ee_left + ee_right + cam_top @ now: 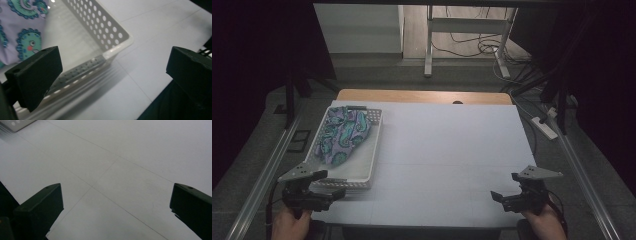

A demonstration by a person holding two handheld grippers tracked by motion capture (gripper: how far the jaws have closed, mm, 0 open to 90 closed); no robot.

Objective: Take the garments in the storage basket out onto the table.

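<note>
A white table (452,155) takes up most of the high view, with a strip of bare wood along its far edge and faint seam lines crossing its top. On its left half sits a white basket (372,145) with perforated walls, its long side running from near to far. A purple cloth (343,134) with teal paisley shapes lies bunched in the far and middle part of the basket, leaving the near floor of the basket bare.

The left gripper (328,192) rests at the near left corner of the table, just in front of the basket's near wall, held by a hand at the table edge. The right gripper (502,199) sits at the near right, well apart from the basket, over bare tabletop.

The left gripper view adds what the high view cannot: the round holes in the basket's corner (117,37), a grey perforated strip along the near rim, and the cloth (22,32) at upper left. Its jaws stand wide apart with nothing between them. The right gripper view shows plain tabletop seams and a scrap of the basket (15,124) at top left; its jaws are also spread wide, holding nothing.
</note>
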